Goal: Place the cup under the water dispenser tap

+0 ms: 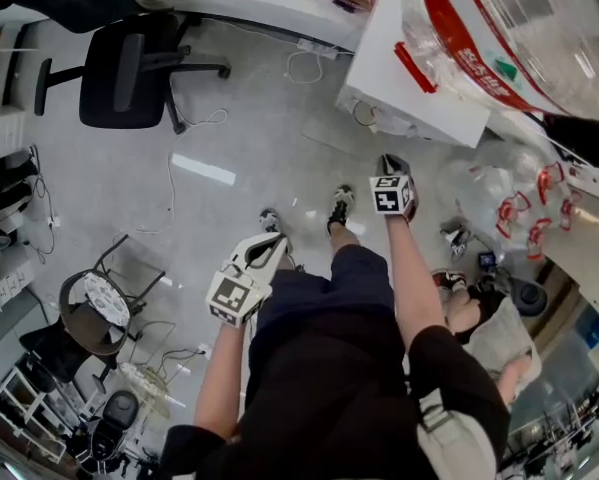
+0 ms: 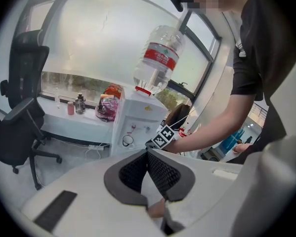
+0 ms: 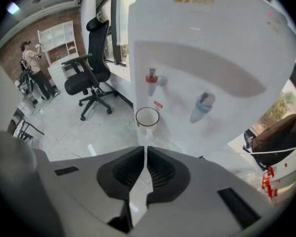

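Note:
A white cup (image 3: 147, 117) with a dark rim stands in the alcove of the white water dispenser (image 3: 222, 43), directly below the red tap (image 3: 151, 80); a blue tap (image 3: 203, 105) is to its right. In the left gripper view the cup (image 2: 127, 140) shows small on the dispenser (image 2: 138, 117), which carries an upturned bottle (image 2: 160, 58). My right gripper (image 3: 146, 149) hangs above and short of the cup, shut, with nothing between its jaws. My left gripper (image 2: 148, 152) is shut and empty, farther back. In the head view both grippers, left (image 1: 276, 240) and right (image 1: 391, 160), are over the floor before the dispenser (image 1: 419, 68).
A black office chair (image 1: 129, 73) stands on the grey floor at the left, with cables (image 1: 169, 183) trailing across it. A desk (image 2: 73, 120) with bottles and a bag sits left of the dispenser. Another person (image 3: 31, 65) stands by white shelves in the far room.

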